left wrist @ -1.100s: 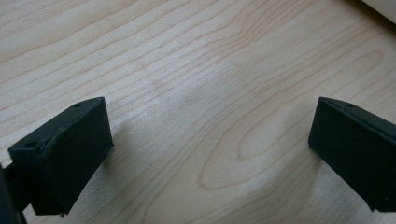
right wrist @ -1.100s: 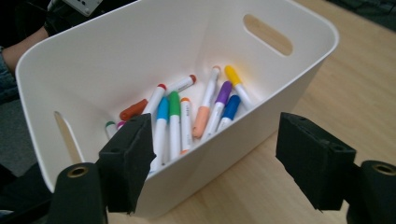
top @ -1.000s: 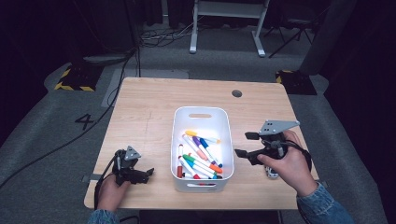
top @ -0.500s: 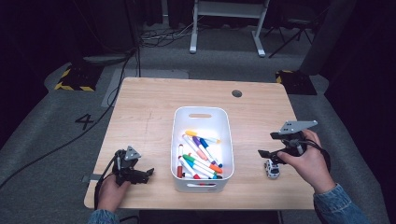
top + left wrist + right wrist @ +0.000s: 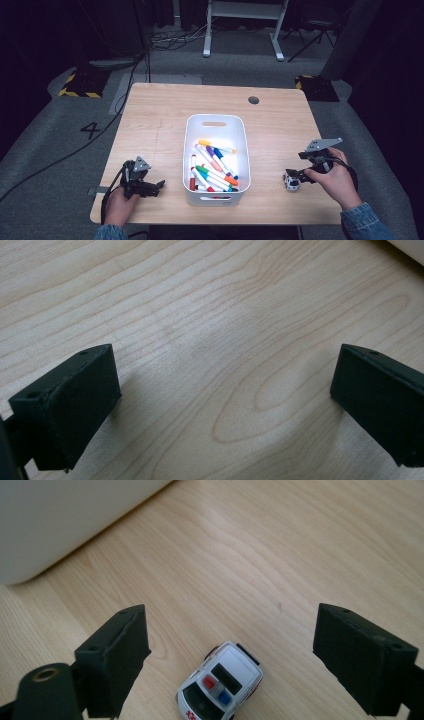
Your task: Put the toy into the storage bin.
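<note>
A white toy police car (image 5: 222, 685) with red and blue roof lights stands on the wooden table (image 5: 165, 115), right of the bin. My right gripper (image 5: 235, 630) is low over it. Its jaws have just been opening and now stand wide on either side of the car without touching it. From above, the right gripper (image 5: 295, 176) points left at the car (image 5: 291, 183) near the table's right edge. My left gripper (image 5: 159, 186) rests at the front left, open, with bare wood between its jaws (image 5: 225, 385).
A white bin (image 5: 215, 120) in the middle of the table holds several coloured markers (image 5: 212, 165). A round cable hole (image 5: 253, 100) sits at the back right. Around the table is grey floor, with a black cable (image 5: 75, 150) at the left.
My right hand has moved right and down, from beside the bin to low by the table's right edge. The toy car and the left hand have stayed put.
</note>
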Available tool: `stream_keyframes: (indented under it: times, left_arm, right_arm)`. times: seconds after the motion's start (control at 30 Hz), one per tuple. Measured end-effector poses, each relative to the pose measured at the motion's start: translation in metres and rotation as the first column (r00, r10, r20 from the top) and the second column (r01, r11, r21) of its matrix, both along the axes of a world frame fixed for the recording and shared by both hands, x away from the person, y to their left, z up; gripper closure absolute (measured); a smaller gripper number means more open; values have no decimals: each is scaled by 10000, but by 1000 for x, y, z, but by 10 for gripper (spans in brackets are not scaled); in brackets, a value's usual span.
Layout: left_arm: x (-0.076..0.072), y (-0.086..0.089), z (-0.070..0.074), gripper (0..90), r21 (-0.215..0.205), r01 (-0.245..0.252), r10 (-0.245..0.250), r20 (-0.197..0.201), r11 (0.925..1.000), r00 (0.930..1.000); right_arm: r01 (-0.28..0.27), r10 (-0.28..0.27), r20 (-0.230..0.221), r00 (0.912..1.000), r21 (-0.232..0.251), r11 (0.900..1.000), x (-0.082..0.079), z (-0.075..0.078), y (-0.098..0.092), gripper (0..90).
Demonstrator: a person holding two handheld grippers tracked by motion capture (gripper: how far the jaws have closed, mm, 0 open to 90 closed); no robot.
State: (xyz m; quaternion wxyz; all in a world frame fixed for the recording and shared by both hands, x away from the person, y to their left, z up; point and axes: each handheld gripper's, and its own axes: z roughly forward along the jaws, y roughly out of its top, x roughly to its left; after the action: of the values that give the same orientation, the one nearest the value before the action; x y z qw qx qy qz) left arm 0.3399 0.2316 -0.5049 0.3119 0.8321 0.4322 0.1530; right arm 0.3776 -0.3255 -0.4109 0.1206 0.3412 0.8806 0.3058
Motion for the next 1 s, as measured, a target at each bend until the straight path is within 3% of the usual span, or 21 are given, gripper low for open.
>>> stream_keyframes:
  times: [0.2,0.43,0.57,0.93,1.0]
  left_arm:
    - [0,0,0,0,-10,-6,6,0,10000,10000]
    - [0,0,0,0,1,-4,4,1,10000,10000]
    - [0,0,0,0,-11,-5,5,-3,10000,10000]
    - [0,0,0,0,-12,-3,3,-4,10000,10000]
    - [0,0,0,0,-4,0,0,-3,10000,10000]
  right_arm:
    - [-119,109,-343,9994,-303,9995,-2,-21,-5,151]
    - [-27,11,-813,9967,-195,9998,-5,-44,-9,151]
    - [-253,212,-1031,9944,-387,9989,-5,-54,-8,151]
    - [-715,645,-955,9933,-715,9949,-5,-72,-9,145]
    - [-897,846,-603,9946,-874,9921,-5,-74,-9,146]
